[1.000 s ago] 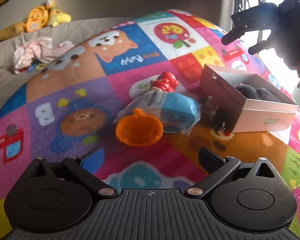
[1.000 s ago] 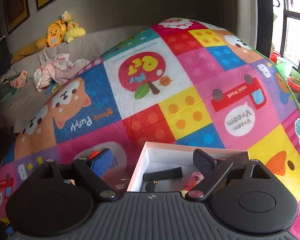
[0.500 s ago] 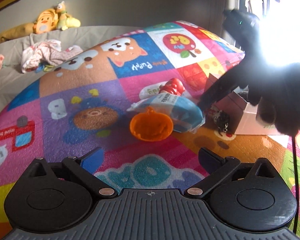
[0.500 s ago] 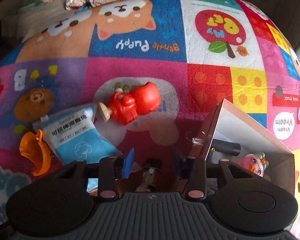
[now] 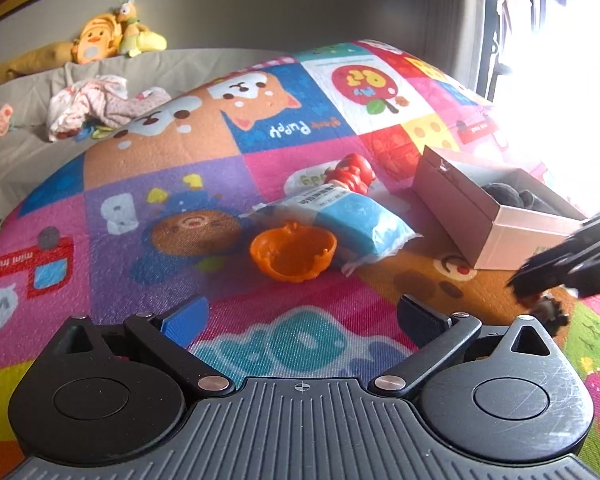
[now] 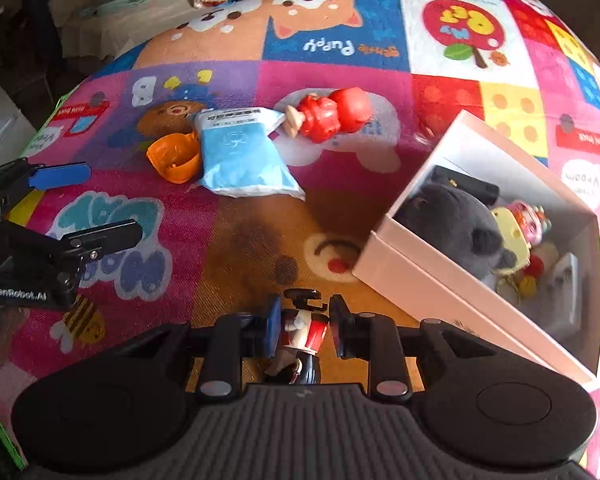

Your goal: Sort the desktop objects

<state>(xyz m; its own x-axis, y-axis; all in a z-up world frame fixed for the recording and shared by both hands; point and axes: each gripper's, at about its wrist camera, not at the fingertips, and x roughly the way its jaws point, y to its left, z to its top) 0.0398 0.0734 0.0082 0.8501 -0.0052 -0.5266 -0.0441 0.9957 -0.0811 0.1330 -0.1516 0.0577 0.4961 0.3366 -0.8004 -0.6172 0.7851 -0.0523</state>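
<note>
My right gripper (image 6: 305, 322) is shut on a small dark-haired figurine (image 6: 302, 334) and holds it above the mat, left of the open white box (image 6: 416, 268). The box holds a grey plush (image 6: 456, 220) and several small toys. An orange pumpkin cup (image 5: 293, 253), a blue-and-white packet (image 5: 348, 216) and a red figure toy (image 5: 350, 172) lie together on the colourful mat. My left gripper (image 5: 300, 318) is open and empty, hovering in front of the pumpkin cup. The right gripper (image 5: 540, 284) shows at the right edge of the left wrist view.
The play mat (image 5: 180, 168) covers the floor. Beyond it a grey sofa (image 5: 28, 148) holds crumpled clothes (image 5: 96, 104) and plush toys (image 5: 116, 34). A bright window (image 5: 560, 60) is at the right.
My right gripper closed on the small figurine beside the box and pulled back toward me with it. My left gripper shifted slightly and stays open.
</note>
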